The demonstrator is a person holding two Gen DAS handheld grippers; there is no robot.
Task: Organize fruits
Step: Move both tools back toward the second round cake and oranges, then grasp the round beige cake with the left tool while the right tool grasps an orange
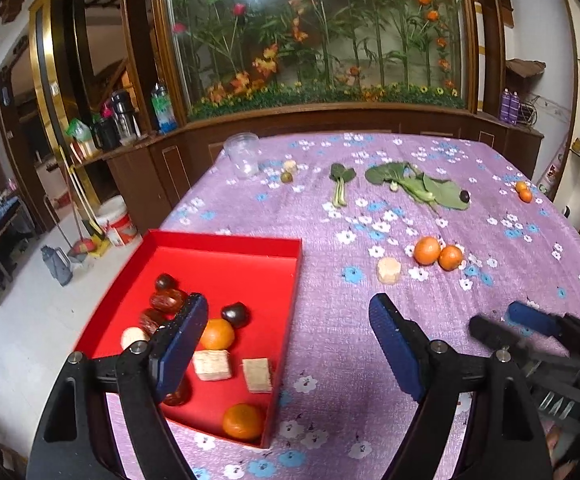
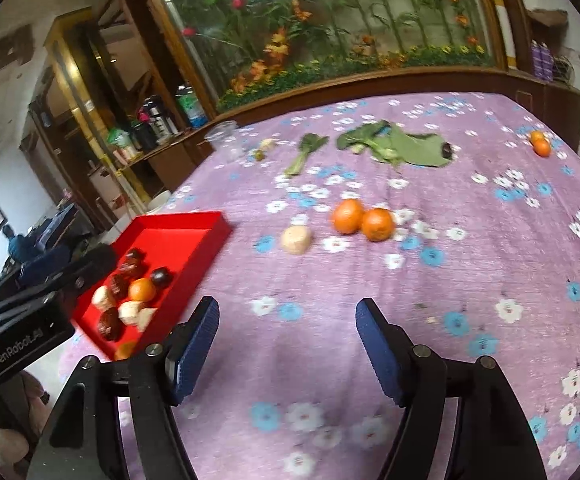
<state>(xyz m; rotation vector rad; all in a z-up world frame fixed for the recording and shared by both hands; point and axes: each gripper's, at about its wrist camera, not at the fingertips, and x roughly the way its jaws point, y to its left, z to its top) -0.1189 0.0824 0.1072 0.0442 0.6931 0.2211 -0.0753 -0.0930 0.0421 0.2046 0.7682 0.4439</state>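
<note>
- My left tongs [image 1: 286, 336] gape with nothing between them, over the red tray's [image 1: 290, 280] right wall; my right tongs [image 2: 286, 340] gape too, above bare desk [image 2: 490, 280]
- Two oranges [image 2: 364, 220] lie mid-desk; more fruit fills the tray at the left edge

A tray [image 1: 226, 240] is sitting at the table's [image 1: 510, 280] left edge, holding 2 oranges [image 1: 217, 334] among other pieces. To its right, 2 more oranges [image 1: 438, 254] are lying touching, a pale chunk [image 1: 389, 270] just left of them. Leafy greens [image 1: 418, 186] are lying behind.
</note>
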